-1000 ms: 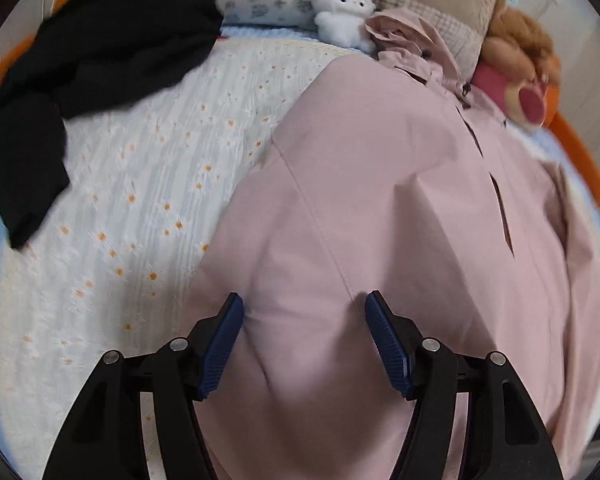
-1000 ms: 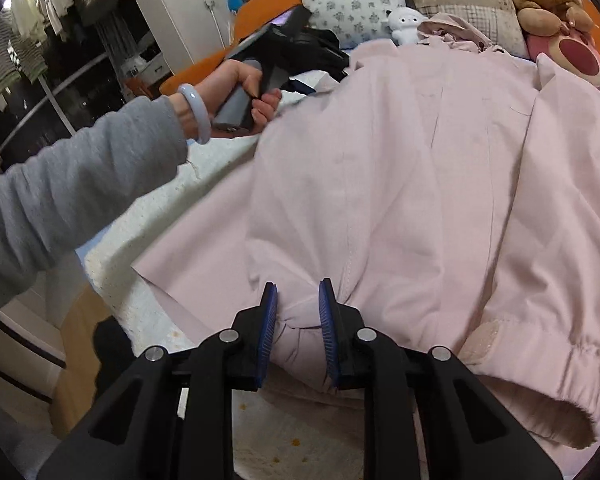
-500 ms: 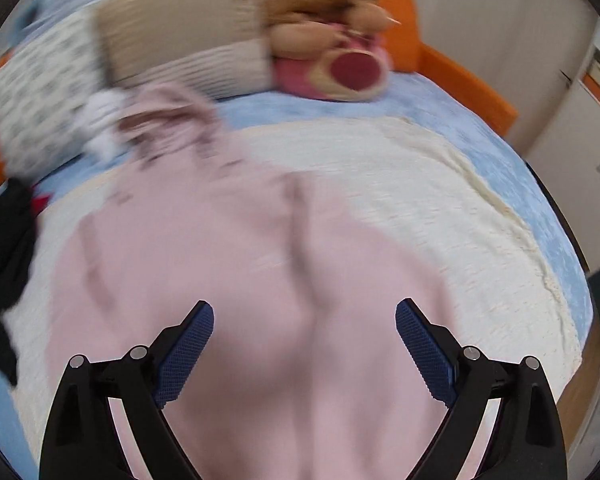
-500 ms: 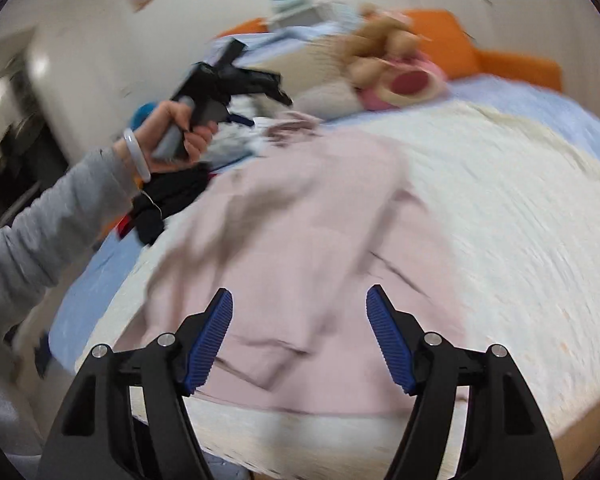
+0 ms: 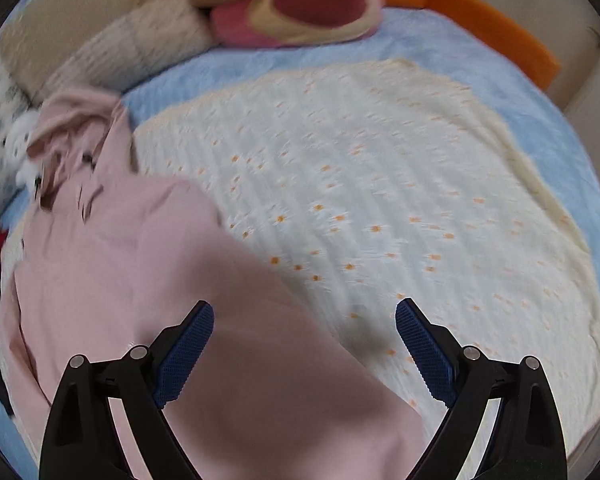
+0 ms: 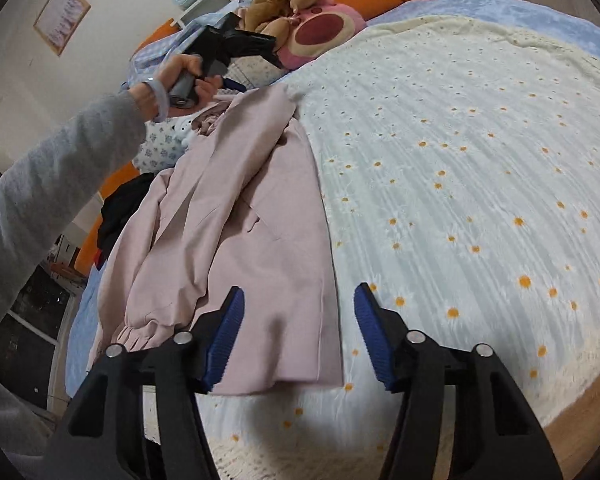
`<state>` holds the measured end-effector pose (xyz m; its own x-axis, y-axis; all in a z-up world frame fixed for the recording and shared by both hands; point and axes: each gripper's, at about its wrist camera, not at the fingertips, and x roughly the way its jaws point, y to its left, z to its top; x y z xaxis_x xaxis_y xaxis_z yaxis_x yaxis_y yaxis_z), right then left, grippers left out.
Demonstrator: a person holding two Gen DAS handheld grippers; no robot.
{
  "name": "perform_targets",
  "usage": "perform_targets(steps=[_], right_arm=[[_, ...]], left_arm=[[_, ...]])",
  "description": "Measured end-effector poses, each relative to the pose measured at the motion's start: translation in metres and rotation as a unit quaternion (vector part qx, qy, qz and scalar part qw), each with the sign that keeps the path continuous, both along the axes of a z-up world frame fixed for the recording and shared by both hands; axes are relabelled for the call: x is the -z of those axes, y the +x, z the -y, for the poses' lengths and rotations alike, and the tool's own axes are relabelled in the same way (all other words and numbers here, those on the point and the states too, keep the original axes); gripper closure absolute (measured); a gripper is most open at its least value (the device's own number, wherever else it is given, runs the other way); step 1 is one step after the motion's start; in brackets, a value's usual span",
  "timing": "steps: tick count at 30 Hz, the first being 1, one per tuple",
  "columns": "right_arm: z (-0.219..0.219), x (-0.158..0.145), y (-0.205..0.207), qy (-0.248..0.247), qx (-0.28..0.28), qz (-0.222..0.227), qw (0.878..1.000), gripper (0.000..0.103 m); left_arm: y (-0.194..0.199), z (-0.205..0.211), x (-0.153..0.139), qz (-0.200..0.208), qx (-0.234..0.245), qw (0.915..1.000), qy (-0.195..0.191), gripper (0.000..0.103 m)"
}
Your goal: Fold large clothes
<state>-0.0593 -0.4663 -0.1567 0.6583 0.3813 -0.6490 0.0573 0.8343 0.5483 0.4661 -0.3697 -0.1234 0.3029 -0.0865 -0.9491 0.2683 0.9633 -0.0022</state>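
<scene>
Left wrist view: my left tongs (image 5: 304, 344) stand wide with nothing between the pads, pointing steeply down at the bed. The pink garment (image 5: 132, 280) lies on the left, its near part running under the left finger. The picture is smeared, but I make out a matte woven cloth with a ruffled collar at the far end. To the right the cream daisy-print bedspread (image 5: 400, 200) is bare. A pink plush toy (image 5: 312, 4) sits at the far edge.

Right wrist view: my right tongs (image 6: 298, 328) are half open and closing; the garment's near hem lies behind the left pad, but no cloth is pinched. The garment forms a long narrow strip from near to far, with one elastic-cuffed sleeve (image 6: 140, 332) laid along its left side. My left hand (image 6: 188, 80) holds its tool raised above the collar.

Progress, as I judge it: lengthwise folds are done; crosswise folds remain.
</scene>
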Motion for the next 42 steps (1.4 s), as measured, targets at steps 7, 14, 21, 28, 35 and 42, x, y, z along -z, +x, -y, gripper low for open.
perform_targets(steps=[7, 14, 21, 28, 35, 42], right_arm=[[-0.027, 0.004, 0.008, -0.074, -0.049, -0.039, 0.995, 0.057], [-0.027, 0.004, 0.009, -0.092, -0.03, -0.06, 0.994, 0.092], [-0.045, -0.05, 0.002, -0.068, -0.061, 0.013, 0.996, 0.095], [-0.108, -0.107, 0.017, -0.054, -0.187, 0.075, 0.978, 0.095], [-0.195, -0.11, 0.029, -0.072, -0.32, 0.075, 0.942, 0.095], [-0.233, -0.067, 0.031, -0.079, -0.371, 0.025, 0.925, 0.095]], left_arm=[[-0.006, -0.015, 0.045, -0.026, -0.06, 0.9969, 0.044, 0.009], [-0.026, -0.002, 0.033, 0.023, -0.008, 0.9949, 0.098, 0.072], [-0.004, -0.044, 0.002, -0.032, -0.022, 0.9975, -0.059, 0.084], [0.002, -0.129, -0.043, -0.032, -0.016, 0.9688, -0.245, 0.094], [0.002, -0.24, -0.051, -0.002, -0.049, 0.9551, -0.292, 0.095], [-0.019, -0.236, -0.047, 0.009, 0.027, 0.9686, -0.247, 0.069]])
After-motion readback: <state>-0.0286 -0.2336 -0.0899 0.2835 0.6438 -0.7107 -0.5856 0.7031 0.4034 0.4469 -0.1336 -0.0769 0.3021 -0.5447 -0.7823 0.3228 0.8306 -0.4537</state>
